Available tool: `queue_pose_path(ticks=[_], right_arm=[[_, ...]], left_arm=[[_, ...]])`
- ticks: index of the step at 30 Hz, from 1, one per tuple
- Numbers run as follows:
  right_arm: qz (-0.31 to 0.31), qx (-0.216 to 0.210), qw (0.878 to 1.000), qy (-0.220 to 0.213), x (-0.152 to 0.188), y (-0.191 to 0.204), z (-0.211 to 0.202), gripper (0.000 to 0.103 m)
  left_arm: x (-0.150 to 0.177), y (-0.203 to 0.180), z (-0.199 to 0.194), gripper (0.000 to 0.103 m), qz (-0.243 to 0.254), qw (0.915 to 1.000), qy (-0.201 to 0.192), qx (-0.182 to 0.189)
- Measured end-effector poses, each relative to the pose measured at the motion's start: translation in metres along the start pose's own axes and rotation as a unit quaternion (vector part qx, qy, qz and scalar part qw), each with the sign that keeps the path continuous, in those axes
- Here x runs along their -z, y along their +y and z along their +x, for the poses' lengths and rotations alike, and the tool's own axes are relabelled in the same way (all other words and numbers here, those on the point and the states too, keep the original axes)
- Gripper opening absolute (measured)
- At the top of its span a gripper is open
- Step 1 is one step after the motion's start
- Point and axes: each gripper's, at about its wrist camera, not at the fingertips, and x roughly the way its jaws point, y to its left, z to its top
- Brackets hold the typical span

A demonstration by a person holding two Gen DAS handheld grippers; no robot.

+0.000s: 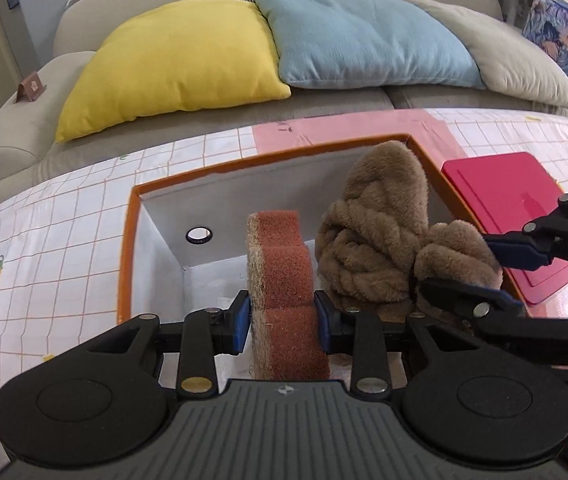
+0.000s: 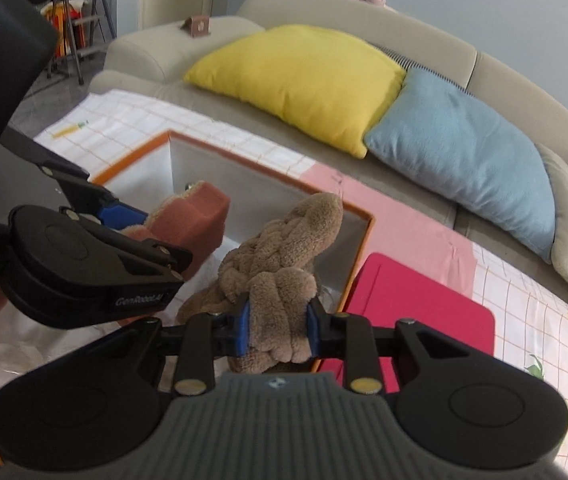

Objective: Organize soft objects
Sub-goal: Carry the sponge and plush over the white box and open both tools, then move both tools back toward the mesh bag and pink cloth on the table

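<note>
My left gripper [image 1: 282,322] is shut on a reddish-brown sponge [image 1: 285,276] with a tan fibre side, held upright over the open orange-rimmed white box [image 1: 152,240]. My right gripper [image 2: 278,326] is shut on a fluffy brown braided plush [image 2: 284,256], held over the right part of the same box [image 2: 357,240]. In the left wrist view the plush [image 1: 379,236] hangs just right of the sponge, with the right gripper [image 1: 483,272] clamped on its right lobe. In the right wrist view the sponge [image 2: 196,220] and left gripper [image 2: 144,236] are to the left.
A red lid [image 1: 511,216] lies flat right of the box on the checked cloth [image 1: 44,240]; it also shows in the right wrist view [image 2: 415,312]. Behind is a beige sofa [image 1: 20,132] with yellow [image 1: 172,64], blue [image 1: 367,40] and beige cushions.
</note>
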Motion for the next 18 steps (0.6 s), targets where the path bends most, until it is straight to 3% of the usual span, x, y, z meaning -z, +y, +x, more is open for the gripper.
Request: queue_pose_path(ticks=[8, 10, 13, 17, 18], right_arm=[[-0.041, 0.008, 0.999, 0.015, 0.006, 0.009, 0.014, 0.031], [-0.045, 0.011, 0.999, 0.012, 0.006, 0.009, 0.012, 0.034], [-0.043, 0.011, 0.999, 0.003, 0.005, 0.007, 0.006, 0.036], [-0.046, 0.026, 0.998, -0.019, 0.006, 0.007, -0.009, 0.039], [-0.048, 0.035, 0.998, -0.027, 0.007, 0.008, -0.014, 0.044]], left_arm=[[-0.004, -0.005, 0.014, 0.037, 0.024, 0.9993, 0.020, -0.022], [-0.004, -0.004, 0.013, 0.042, 0.022, 0.9993, 0.017, -0.027], [-0.003, -0.002, 0.006, 0.064, 0.017, 0.9996, 0.002, -0.022], [-0.005, -0.007, -0.009, 0.068, 0.023, 0.9986, -0.023, -0.041], [-0.006, -0.008, -0.015, 0.068, 0.025, 0.9983, -0.029, -0.045]])
